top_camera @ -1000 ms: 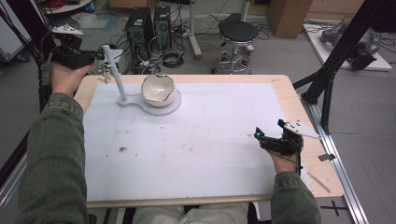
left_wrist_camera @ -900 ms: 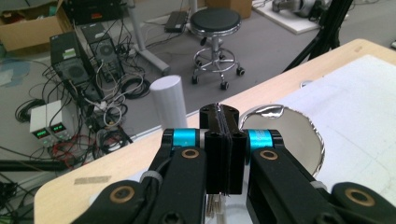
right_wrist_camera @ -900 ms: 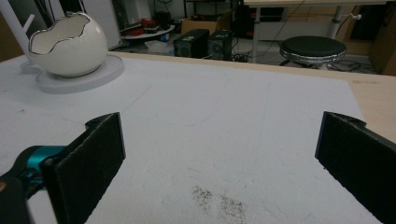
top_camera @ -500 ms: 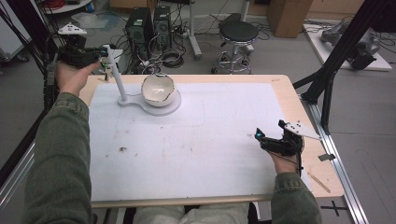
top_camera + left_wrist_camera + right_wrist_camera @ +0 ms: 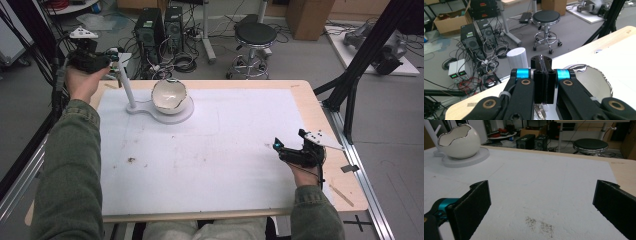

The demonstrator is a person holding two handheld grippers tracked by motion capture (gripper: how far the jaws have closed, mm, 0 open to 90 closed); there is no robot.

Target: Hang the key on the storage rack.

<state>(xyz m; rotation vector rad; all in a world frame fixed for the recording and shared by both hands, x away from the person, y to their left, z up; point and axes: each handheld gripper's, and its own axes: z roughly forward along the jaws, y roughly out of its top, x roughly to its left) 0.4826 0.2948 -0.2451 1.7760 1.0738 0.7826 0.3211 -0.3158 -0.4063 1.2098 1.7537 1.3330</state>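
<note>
Left gripper [image 5: 116, 56]: jaws pressed together on nothing, raised off the counter's [image 5: 310, 107] far left corner, just above the white post [image 5: 127, 86] of a white stand [image 5: 172, 113]. Egg-shaped cracked bowl [image 5: 169, 96]: seated on that stand, just right of and below those jaws. Right gripper [image 5: 276, 146]: jaws wide apart, low over the white mat [image 5: 210, 150], bowl well beyond them to their left.

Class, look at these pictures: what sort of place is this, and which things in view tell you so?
Most likely a lab or workshop. Desktop computer towers stand on the floor amid tangled cables, a bench power supply sits nearby, and a wheeled stool stands beyond the table.
</note>
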